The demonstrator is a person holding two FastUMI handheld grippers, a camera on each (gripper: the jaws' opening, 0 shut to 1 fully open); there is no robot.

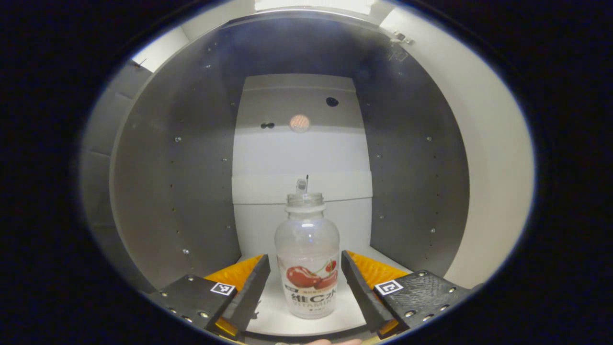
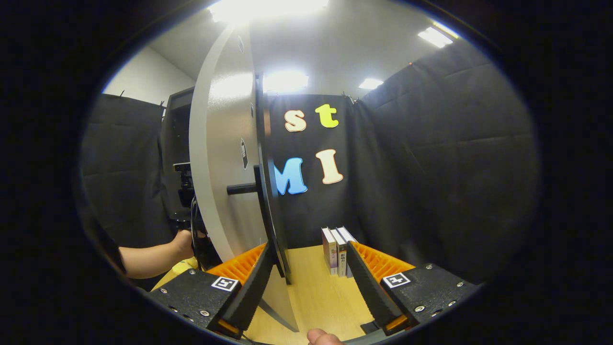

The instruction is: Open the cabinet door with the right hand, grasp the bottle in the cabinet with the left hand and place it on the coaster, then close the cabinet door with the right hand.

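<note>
Inside the cabinet [image 1: 191, 167], left claw [image 1: 305, 278] spread wide astride the bottle [image 1: 307, 261] on the cabinet floor, not yet pinching, ready to grip; then, right claw [image 2: 306, 280] agape and empty beside the swung-out door [image 2: 225, 167], above the worktop [image 2: 321, 292], keeping access clear.

A clear plastic bottle with a cherry-printed label [image 1: 307, 261] stands upright on the white cabinet's floor. The pale cabinet door with a dark bar handle [image 2: 222, 158] stands swung open.
</note>
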